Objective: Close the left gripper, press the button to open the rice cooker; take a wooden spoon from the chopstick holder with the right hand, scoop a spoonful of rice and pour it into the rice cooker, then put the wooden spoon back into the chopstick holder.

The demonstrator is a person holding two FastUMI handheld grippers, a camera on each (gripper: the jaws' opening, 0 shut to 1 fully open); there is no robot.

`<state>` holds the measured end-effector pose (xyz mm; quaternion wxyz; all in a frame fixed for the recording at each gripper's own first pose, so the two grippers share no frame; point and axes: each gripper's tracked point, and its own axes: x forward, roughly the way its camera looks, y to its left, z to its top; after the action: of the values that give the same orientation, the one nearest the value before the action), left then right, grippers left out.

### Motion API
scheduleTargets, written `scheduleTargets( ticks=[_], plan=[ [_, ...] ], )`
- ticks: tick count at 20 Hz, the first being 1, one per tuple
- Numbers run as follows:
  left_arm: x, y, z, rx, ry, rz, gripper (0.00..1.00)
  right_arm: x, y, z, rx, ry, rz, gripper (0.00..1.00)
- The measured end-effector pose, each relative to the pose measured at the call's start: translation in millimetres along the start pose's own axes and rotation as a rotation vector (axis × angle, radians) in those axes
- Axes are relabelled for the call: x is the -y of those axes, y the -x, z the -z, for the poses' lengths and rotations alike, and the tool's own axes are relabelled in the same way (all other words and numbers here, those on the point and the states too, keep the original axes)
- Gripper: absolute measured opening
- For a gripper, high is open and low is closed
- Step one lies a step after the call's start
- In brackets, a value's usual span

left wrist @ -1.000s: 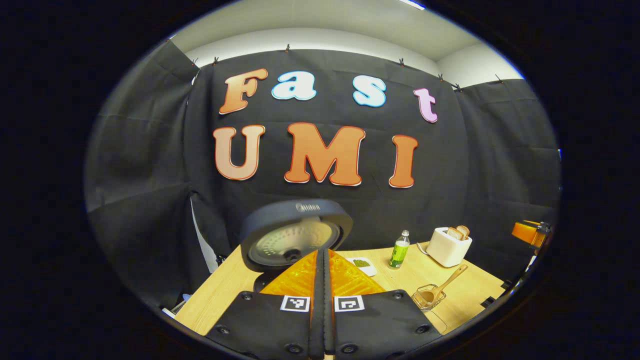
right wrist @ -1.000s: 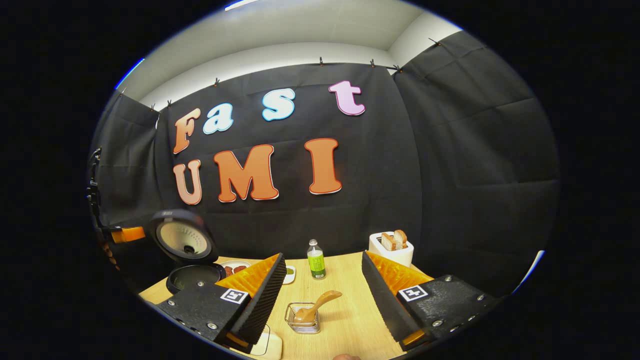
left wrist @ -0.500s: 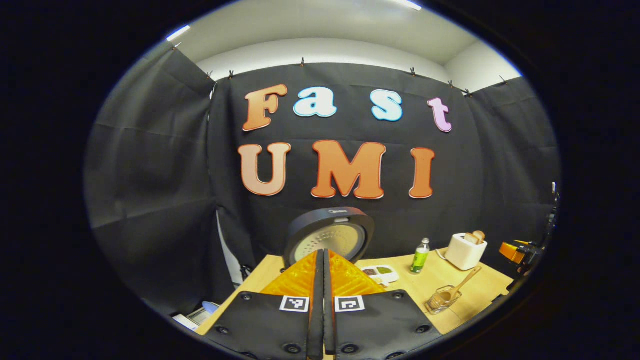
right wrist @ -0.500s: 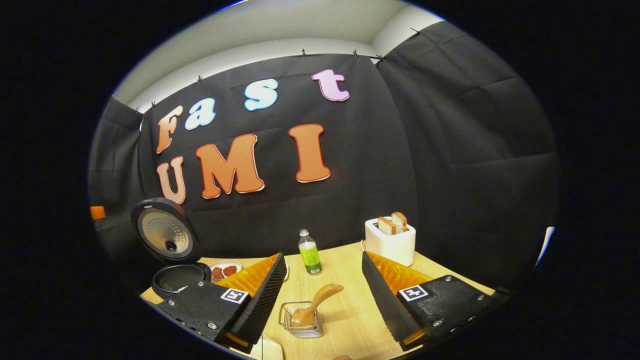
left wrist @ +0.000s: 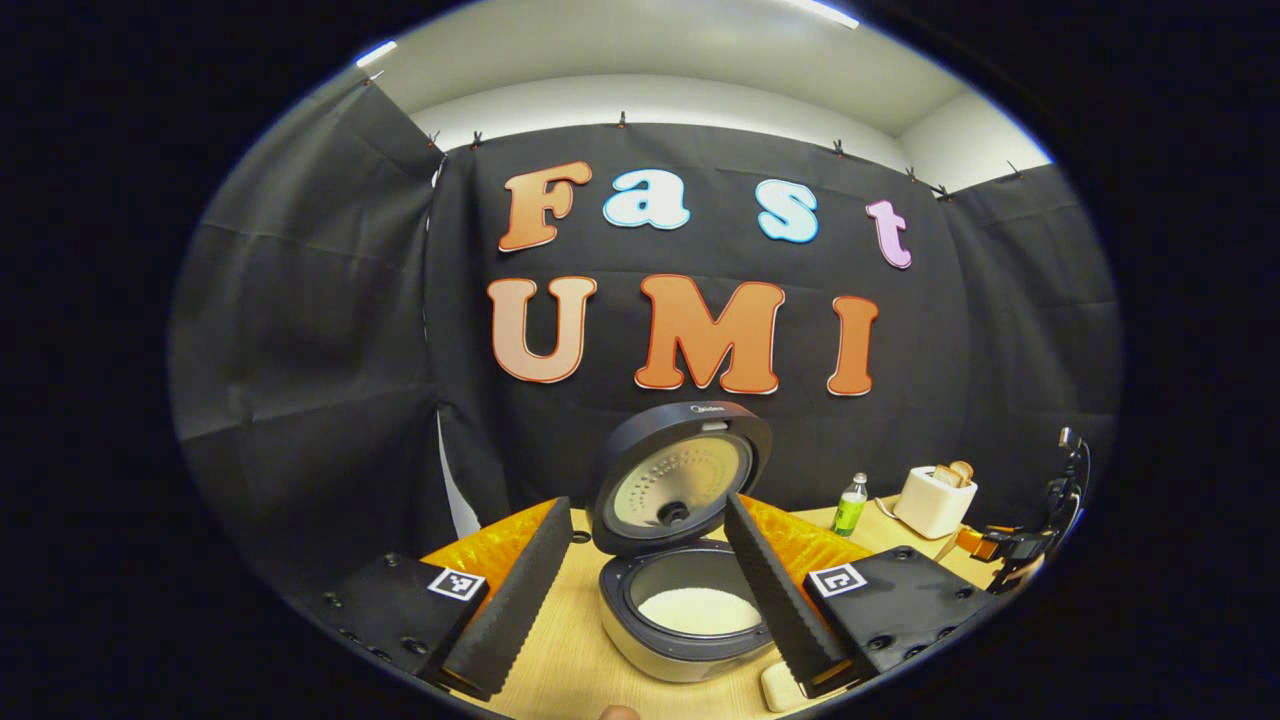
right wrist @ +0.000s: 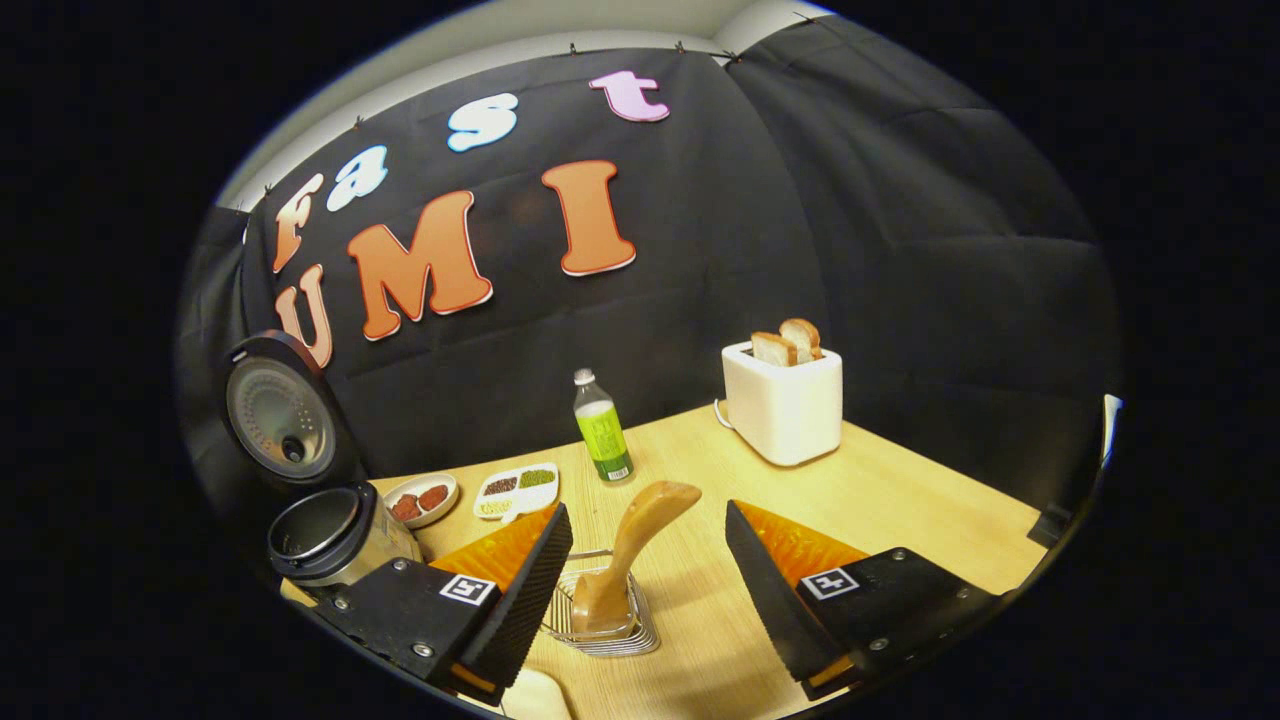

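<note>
- The cooker is seen lid-up, white rice inside.
- The left claw is spread wide, empty.
- The right claw is held wide around the spoon, untouched.

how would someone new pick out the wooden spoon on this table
On the light wooden table, in front of the white toaster and green bottle, sits a small wire holder. The light-brown wooden spoon stands tilted in it, the table's sole utensil.

We see a light wooden table — on it the open rice cooker, wire chopstick holder, toaster, green bottle and two small dishes.
</note>
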<state>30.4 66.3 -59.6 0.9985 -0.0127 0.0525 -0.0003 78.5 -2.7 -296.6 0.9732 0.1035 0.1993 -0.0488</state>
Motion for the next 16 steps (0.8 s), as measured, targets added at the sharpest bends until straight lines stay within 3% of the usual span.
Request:
scheduleTargets(
  ticks=[1,3,7,8,12,14,16],
  plan=[
    [-5.8,0.2,0.2,0.009,0.003,-0.01,1.0,-0.9,-5.4,8.5,-0.027,-0.017,0.002,0.95],
    [-15.3,2.0,0.4,0.02,0.006,-0.023,1.0,-2.7,-17.7,20.2,-0.068,-0.052,0.009,0.92],
    [-29.7,6.6,0.7,0.024,-0.006,-0.031,0.97,0.3,-31.2,20.0,-0.068,-0.107,0.046,0.7],
    [-32.7,7.8,-1.5,0.026,-0.002,-0.032,0.96,-2.3,-31.8,15.2,-0.058,-0.116,0.035,0.58],
    [-47.7,13.1,-8.1,0.043,0.003,-0.052,0.97,-25.1,-27.1,8.1,-0.065,-0.163,-0.036,0.28],
    [-44.1,19.1,-7.5,0.042,0.005,-0.037,0.97,-36.6,-24.4,5.9,-0.051,-0.141,-0.056,0.16],
    [-41.2,21.1,-7.8,0.045,-0.001,-0.026,0.96,-45.4,-16.0,-7.6,-0.005,-0.084,-0.063,0.1]
  ],
)
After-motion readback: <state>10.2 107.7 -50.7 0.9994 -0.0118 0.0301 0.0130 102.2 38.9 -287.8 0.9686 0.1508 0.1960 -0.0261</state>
